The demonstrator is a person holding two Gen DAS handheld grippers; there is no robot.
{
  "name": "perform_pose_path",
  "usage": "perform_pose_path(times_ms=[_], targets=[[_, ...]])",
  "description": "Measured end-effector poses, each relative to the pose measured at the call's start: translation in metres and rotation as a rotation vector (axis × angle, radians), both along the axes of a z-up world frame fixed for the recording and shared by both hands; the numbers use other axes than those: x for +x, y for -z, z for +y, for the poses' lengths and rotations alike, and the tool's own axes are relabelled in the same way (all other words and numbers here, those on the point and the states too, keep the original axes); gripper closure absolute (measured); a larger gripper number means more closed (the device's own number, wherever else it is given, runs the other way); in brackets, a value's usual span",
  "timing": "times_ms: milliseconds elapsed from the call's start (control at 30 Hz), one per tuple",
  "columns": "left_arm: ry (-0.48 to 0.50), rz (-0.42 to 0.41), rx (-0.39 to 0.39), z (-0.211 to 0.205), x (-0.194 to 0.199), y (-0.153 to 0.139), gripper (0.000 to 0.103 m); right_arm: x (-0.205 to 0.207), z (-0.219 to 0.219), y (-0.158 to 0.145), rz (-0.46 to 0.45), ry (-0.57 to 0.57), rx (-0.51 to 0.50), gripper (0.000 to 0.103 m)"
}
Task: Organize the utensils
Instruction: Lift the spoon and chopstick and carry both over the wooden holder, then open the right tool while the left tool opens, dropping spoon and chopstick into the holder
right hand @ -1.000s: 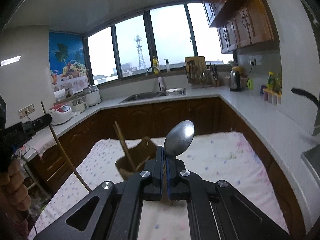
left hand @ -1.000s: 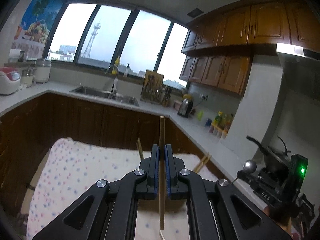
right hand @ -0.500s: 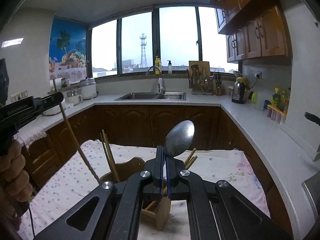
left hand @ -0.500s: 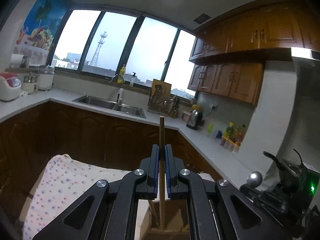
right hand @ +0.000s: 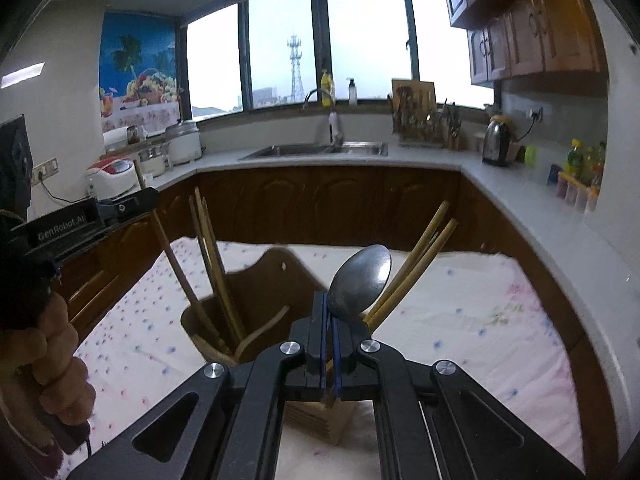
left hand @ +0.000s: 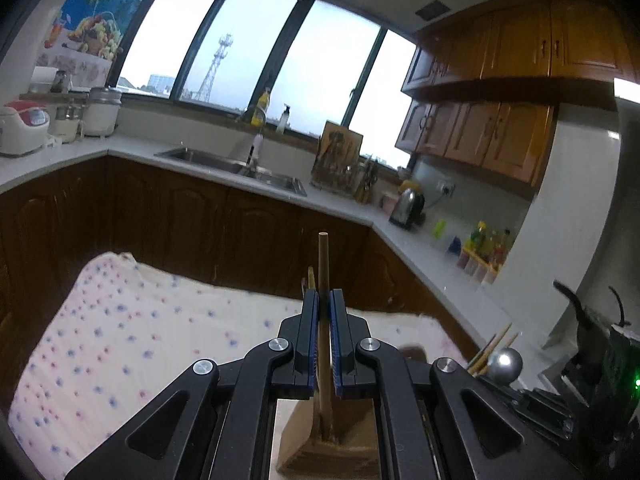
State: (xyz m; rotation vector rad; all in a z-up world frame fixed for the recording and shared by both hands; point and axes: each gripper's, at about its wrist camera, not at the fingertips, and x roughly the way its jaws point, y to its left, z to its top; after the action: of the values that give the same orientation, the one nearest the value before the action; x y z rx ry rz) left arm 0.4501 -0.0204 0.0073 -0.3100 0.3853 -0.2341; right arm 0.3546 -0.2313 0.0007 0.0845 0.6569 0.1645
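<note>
Clearance around the wooden utensil holder (right hand: 248, 316) on the dotted tablecloth (right hand: 472, 320) is wide, bounded by counter cabinets (right hand: 328, 204), with the left gripper (left hand: 324, 312) clamped on a chopstick (left hand: 323, 264) over the holder and the right gripper (right hand: 328, 320) clamped on a spoon (right hand: 362, 280).

Kitchen: wide windows (right hand: 360, 40), brown wooden cabinets (left hand: 500, 140), white countertop (right hand: 520, 208).

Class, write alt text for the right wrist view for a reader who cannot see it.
The right gripper pinches a metal spoon, bowl up, over a wooden utensil holder that holds chopsticks on a dotted tablecloth. At left, a hand carries the left gripper, clamped on one chopstick.
</note>
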Motion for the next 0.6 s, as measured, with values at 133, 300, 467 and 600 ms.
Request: perform_pose_path(times_ms=[133, 300, 467, 600], targets=[[0.008, 0.023, 0.012, 0.001, 0.006, 0.003, 0.099, 0.003, -0.002, 0.013, 0.044, 0.0, 0.034, 0.101], [0.013, 0.02, 0.034, 0.003, 0.004, -0.002, 0.099, 0.004, -0.006, 0.022, 0.069, 0.014, 0.049, 0.101], [0.018, 0.022, 0.031, 0.009, 0.003, 0.0, 0.099, 0.007, -0.011, 0.022, 0.077, 0.026, 0.069, 0.101], [0.019, 0.022, 0.031, 0.011, 0.003, 0.0, 0.098, 0.009, -0.01, 0.021, 0.078, 0.026, 0.072, 0.101]])
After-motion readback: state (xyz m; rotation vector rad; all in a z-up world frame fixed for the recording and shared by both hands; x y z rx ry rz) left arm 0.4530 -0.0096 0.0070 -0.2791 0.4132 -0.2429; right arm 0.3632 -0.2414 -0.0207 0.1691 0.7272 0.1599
